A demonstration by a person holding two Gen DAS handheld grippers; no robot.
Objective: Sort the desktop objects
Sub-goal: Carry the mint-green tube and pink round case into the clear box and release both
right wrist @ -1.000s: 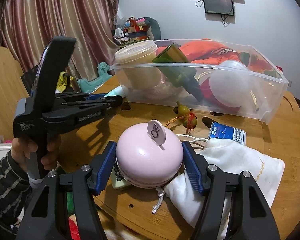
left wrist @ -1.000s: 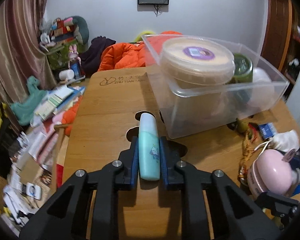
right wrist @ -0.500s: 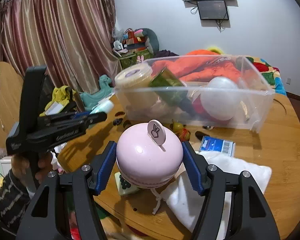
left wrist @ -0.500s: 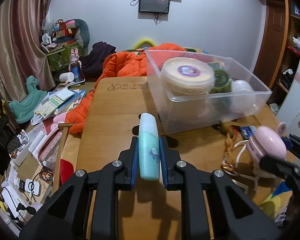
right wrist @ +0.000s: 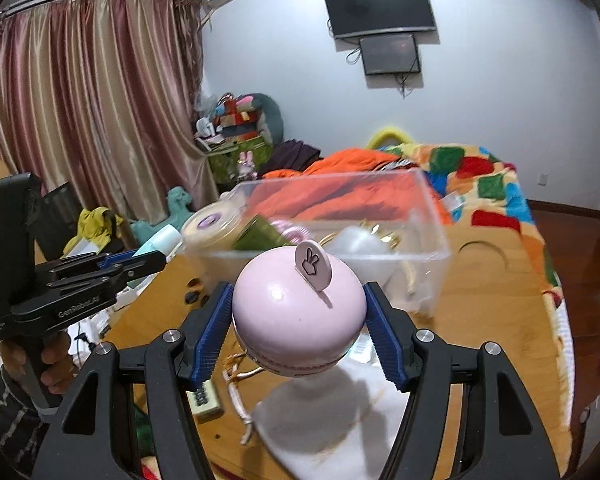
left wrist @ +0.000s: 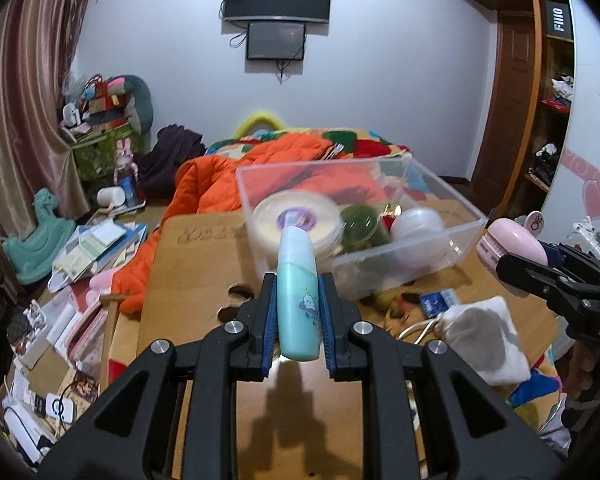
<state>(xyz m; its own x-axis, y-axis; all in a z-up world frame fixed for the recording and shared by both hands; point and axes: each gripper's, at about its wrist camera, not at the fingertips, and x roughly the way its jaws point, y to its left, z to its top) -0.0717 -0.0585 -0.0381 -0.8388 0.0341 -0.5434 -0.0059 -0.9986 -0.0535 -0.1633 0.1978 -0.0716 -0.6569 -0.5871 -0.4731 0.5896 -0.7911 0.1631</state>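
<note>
We're over the wooden bench (left wrist: 188, 264), and the clear plastic bin (left wrist: 452, 240) at its far side is already part-filled: a round lidded tub (left wrist: 296, 220), a green jar (left wrist: 358, 226) and a white ball (left wrist: 418, 222) sit inside. We'd judge the sort well under way, not finished. Left on the bench near the bin: a white drawstring pouch (left wrist: 480, 340), a small blue packet (left wrist: 440, 300), a loose cord (right wrist: 236, 392).

Both hands are loaded. Our right gripper (right wrist: 298, 324) has its fingers clamped on either side of a pink dome-shaped gadget (right wrist: 296, 316), carried above the pouch, its little tab upright. Our left gripper (left wrist: 298, 320) has its fingers squeezed onto a teal bottle (left wrist: 298, 304), held above the bench, just short of the bin's near wall. The bottle's long axis runs straight along the fingers, white cap end pointing away, toward the tub. Two drops into the bin look next.
</note>
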